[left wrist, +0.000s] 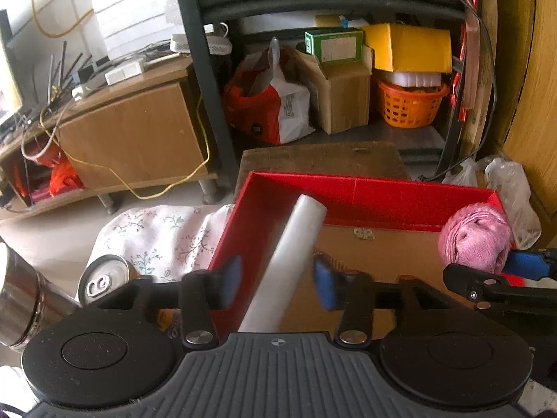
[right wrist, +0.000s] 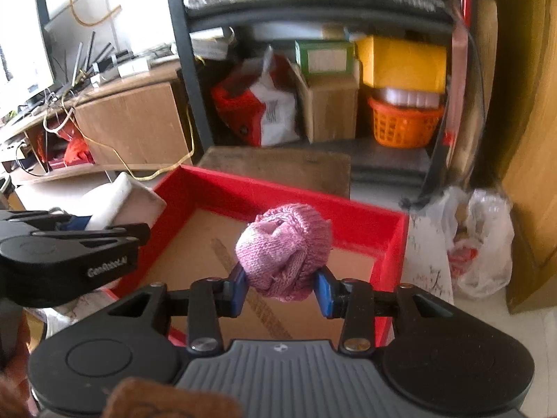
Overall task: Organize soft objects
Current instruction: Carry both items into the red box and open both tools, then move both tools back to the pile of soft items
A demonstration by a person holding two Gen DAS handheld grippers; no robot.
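Note:
A red box (left wrist: 365, 191) with a brown cardboard floor stands in front of both grippers; it also shows in the right wrist view (right wrist: 278, 191). My left gripper (left wrist: 278, 280) has its jaws wide apart, with a white foam roll (left wrist: 289, 261) lying between them and slanting into the box; the pads do not touch it. The roll's end shows in the right wrist view (right wrist: 118, 198). My right gripper (right wrist: 282, 291) is shut on a pink knitted ball (right wrist: 285, 247) and holds it above the box floor. The ball also shows in the left wrist view (left wrist: 477, 237).
A floral cloth (left wrist: 156, 233), a drink can (left wrist: 104, 278) and a steel mug (left wrist: 21, 296) lie left of the box. A dark shelf holds cartons and an orange basket (left wrist: 410, 104). Plastic bags (right wrist: 477, 240) lie right. A brown fuzzy item (right wrist: 167, 400) is at the bottom.

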